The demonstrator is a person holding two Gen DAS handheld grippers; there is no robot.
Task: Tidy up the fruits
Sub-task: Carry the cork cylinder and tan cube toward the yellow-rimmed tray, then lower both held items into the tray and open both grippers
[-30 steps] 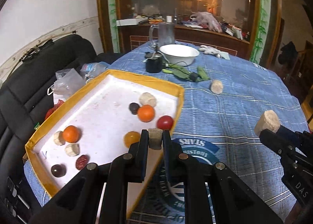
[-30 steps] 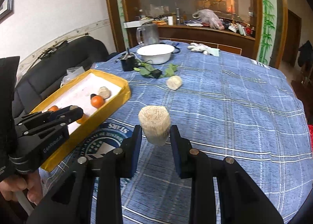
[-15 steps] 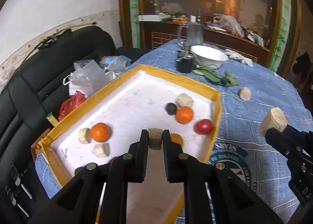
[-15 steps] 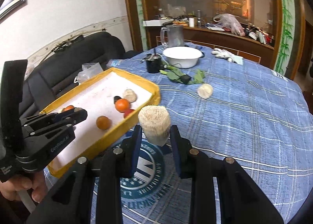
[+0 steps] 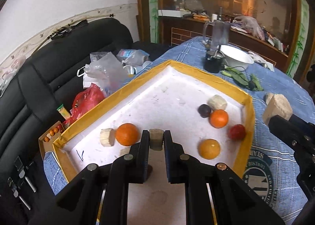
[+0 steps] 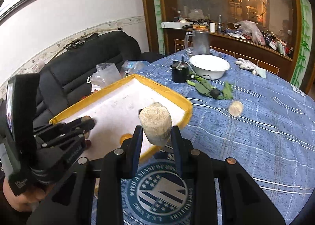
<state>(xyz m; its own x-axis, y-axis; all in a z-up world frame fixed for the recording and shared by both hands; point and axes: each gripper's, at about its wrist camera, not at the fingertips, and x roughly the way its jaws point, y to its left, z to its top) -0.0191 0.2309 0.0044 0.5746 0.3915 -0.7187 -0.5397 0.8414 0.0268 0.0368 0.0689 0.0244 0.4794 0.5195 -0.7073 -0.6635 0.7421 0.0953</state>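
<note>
My left gripper point(image 5: 156, 140) is shut on a small beige chunk point(image 5: 156, 138) and hangs over the near part of the yellow-rimmed white tray point(image 5: 248, 124). In the tray lie two oranges point(image 5: 127, 134) point(image 5: 219, 118), a yellow-orange fruit point(image 5: 209, 148), a red fruit point(image 5: 236, 131), a dark plum point(image 5: 204, 110) and pale beige chunks point(image 5: 217, 101) point(image 5: 107, 136). My right gripper point(image 6: 156, 138) is shut on a larger beige cylinder point(image 6: 155, 126) above the tray's near right rim point(image 6: 188, 115). The same cylinder point(image 5: 277, 108) shows at the right of the left wrist view. The left gripper point(image 6: 86, 124) shows at the left of the right wrist view.
A beige chunk point(image 6: 235, 108) lies loose on the blue checked tablecloth point(image 6: 256, 136). Behind the tray stand a black cup point(image 6: 179, 74), a white bowl point(image 6: 209, 66), a glass jug point(image 6: 199, 45), green leaves point(image 6: 208, 88) and a white glove point(image 6: 247, 63). A black sofa point(image 5: 39, 71) with plastic bags point(image 5: 102, 71) lies left.
Both grippers have moved left with their pieces. The left one now hangs further in over the tray. The right one has gone from above the cloth to the tray's rim.
</note>
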